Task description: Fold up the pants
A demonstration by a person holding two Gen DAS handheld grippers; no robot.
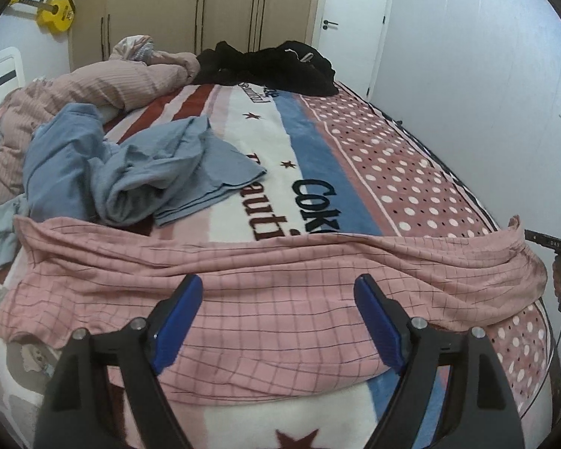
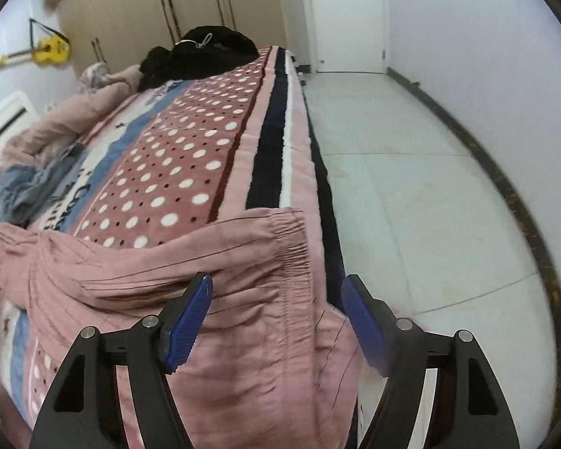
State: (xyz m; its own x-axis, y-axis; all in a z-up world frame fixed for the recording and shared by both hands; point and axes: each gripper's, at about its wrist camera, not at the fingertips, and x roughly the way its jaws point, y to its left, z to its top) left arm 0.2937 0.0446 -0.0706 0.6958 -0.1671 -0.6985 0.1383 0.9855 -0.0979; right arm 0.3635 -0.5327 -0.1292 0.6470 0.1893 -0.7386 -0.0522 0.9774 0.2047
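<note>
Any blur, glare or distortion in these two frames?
Left wrist: sharp, even indoor light, no glare; fisheye bows the wardrobe, dark vignette in the corners. Right wrist: same barrel warp on the floor, slight motion smear on the pink pants near the tongs.

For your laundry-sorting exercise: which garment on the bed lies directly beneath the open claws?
The pink checked pants, spread across the near edge; the blue garment and black clothes lie farther back.

Pink pants (image 1: 280,273) checked with thin dark lines lie on a blanket (image 1: 392,157) of pink with white dots, blue and white stripes, dark lettering and red stars, beside a crumpled grey-blue garment (image 1: 131,164), black clothes (image 1: 273,65) and a yellow guitar (image 1: 54,13)
</note>
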